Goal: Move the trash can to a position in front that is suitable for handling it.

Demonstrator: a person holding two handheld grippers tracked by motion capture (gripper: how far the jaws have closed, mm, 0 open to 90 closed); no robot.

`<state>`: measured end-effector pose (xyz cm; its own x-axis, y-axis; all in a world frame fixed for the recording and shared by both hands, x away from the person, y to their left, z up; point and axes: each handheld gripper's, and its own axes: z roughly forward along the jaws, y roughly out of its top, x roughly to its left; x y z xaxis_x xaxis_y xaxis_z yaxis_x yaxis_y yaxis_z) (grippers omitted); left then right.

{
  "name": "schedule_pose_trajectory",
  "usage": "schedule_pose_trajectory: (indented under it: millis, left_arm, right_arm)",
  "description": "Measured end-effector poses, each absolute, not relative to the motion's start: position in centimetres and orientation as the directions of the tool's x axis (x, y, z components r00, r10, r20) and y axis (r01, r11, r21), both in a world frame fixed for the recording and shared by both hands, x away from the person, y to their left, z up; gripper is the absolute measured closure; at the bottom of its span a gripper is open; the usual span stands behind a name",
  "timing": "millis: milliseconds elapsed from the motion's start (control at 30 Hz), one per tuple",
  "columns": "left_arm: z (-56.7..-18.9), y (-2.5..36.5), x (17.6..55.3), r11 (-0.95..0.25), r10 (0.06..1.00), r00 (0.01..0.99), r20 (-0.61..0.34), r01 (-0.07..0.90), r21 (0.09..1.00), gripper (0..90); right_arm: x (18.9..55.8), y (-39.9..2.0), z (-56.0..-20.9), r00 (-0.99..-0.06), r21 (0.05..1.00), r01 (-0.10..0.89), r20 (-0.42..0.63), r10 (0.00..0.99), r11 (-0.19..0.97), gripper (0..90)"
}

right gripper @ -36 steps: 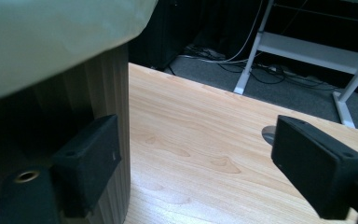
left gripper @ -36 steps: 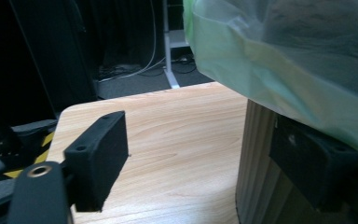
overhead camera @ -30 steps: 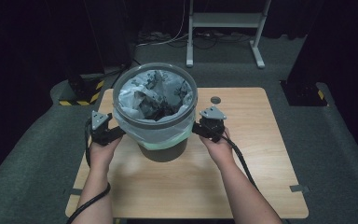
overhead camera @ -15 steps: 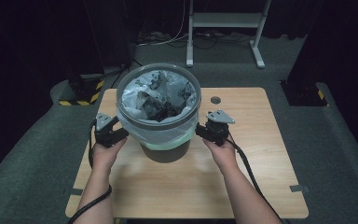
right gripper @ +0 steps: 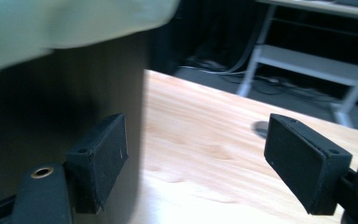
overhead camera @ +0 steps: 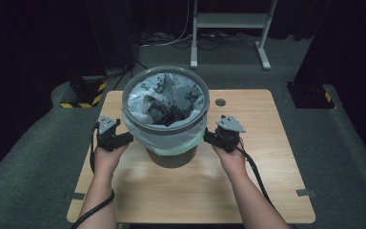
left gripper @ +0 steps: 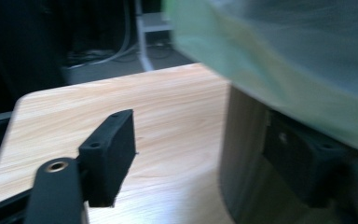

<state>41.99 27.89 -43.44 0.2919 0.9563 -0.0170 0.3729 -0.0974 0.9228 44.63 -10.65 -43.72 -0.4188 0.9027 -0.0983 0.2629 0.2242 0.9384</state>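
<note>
A dark grey bin (overhead camera: 171, 155) lined with a pale green bag (overhead camera: 145, 126) stands on the wooden table (overhead camera: 267, 181); the bag's crumpled inside (overhead camera: 164, 98) shows from above. My left gripper (overhead camera: 126, 138) is at the bin's left side, just under the bag's hem. In the left gripper view its jaws (left gripper: 205, 163) have just been opening and press on nothing, one jaw close to the bin wall (left gripper: 242, 163) below the bag (left gripper: 284, 70). My right gripper (overhead camera: 208, 137) is at the bin's right side. Its jaws (right gripper: 200, 163) have likewise just been opening, empty, beside the bin wall (right gripper: 51, 116).
A round cable hole (overhead camera: 220, 102) lies in the table behind the right gripper. Beyond the table stand a metal frame (overhead camera: 228, 24) and a base with yellow-black stripes (overhead camera: 83, 98). A strip of tape (overhead camera: 305, 192) marks the table's near right edge.
The right gripper has slid slightly right and toward the person, away from the bag's hem. The left gripper and the bin have kept their places.
</note>
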Motion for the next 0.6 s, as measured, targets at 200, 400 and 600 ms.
schedule_pose_trajectory:
  millis: [200, 400, 600]
  left_arm:
    - [-44.0, 27.2, 42.8, -0.079, 0.963, 0.269, -0.031, 0.386, 0.919, 20.0]
    - [-43.6, 27.0, 42.5, -0.047, 0.950, 0.302, -0.077, 0.384, 0.922, 32.2]
    - [-43.5, 26.9, 42.2, -0.038, 0.934, 0.342, -0.107, 0.391, 0.920, 34.7]
  right_arm:
    - [46.6, -10.6, -44.4, -0.291, 0.923, 0.353, -0.048, 0.955, 0.154, 18.3]
    - [47.0, -9.6, -44.6, -0.332, 0.921, 0.334, -0.083, 0.940, 0.200, 19.9]
    - [46.7, -10.1, -44.3, -0.376, 0.912, 0.354, -0.064, 0.925, 0.207, 28.0]
